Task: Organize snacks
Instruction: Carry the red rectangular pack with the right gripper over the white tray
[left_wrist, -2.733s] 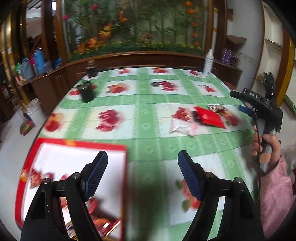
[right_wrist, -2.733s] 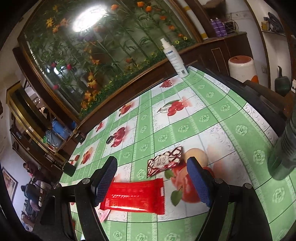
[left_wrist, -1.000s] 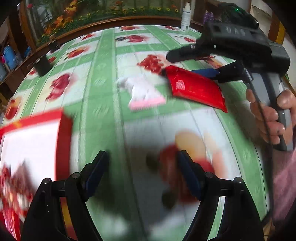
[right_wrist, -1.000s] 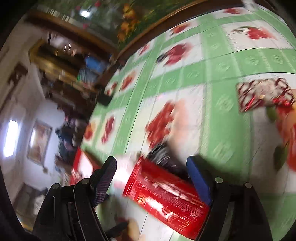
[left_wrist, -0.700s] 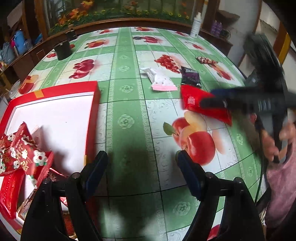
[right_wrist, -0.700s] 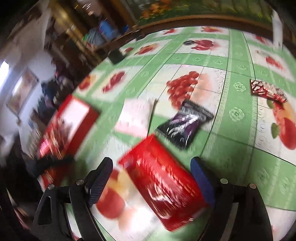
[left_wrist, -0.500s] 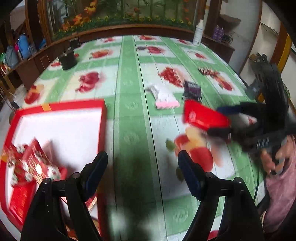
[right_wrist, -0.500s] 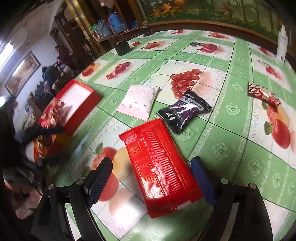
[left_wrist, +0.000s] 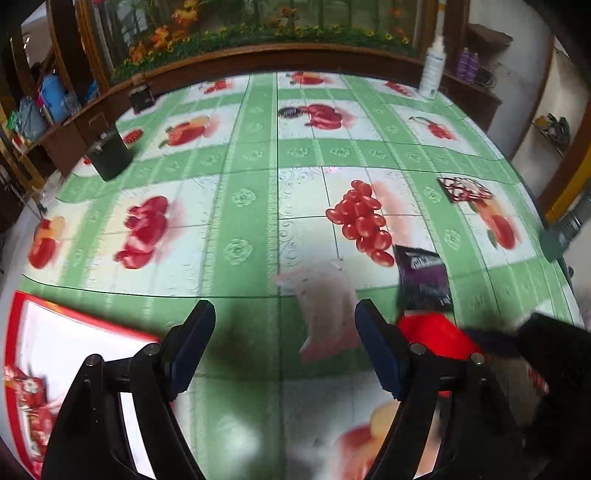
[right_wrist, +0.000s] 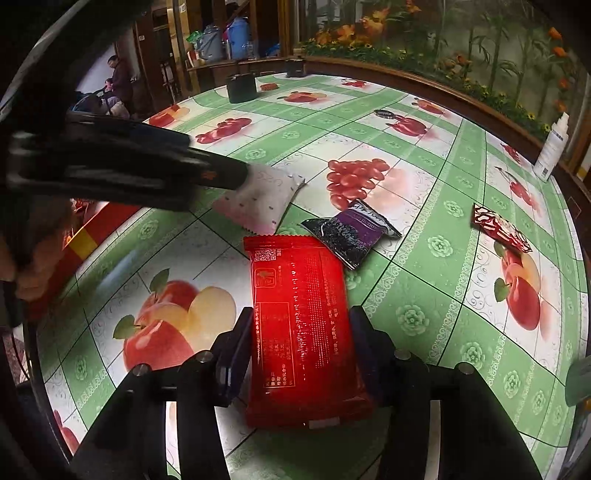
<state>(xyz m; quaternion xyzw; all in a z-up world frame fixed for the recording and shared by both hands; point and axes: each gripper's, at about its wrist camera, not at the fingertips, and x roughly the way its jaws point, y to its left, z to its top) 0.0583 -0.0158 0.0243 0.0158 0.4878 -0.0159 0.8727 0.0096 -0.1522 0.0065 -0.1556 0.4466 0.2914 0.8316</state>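
A large red snack packet (right_wrist: 303, 325) lies on the fruit-print tablecloth. My right gripper (right_wrist: 299, 345) has closed on its long sides; it also shows in the left wrist view (left_wrist: 436, 328). A white-pink packet (left_wrist: 327, 310) lies just ahead of my open, empty left gripper (left_wrist: 282, 343), which hovers above it; it also shows in the right wrist view (right_wrist: 260, 201). A dark purple packet (right_wrist: 349, 229) (left_wrist: 423, 280) lies beside the red one. A red-and-white patterned packet (right_wrist: 500, 229) (left_wrist: 463, 189) lies farther right. The red tray (left_wrist: 26, 306) holds red snacks at lower left.
A dark cup (left_wrist: 109, 155) and a small dark box (left_wrist: 142, 98) stand at the far left of the table. A white spray bottle (left_wrist: 432, 72) stands at the far right edge. A wooden ledge with flowers (left_wrist: 258, 33) runs behind the table.
My right gripper has closed in from open onto the red packet. My left gripper has swung from the tray toward the white-pink packet.
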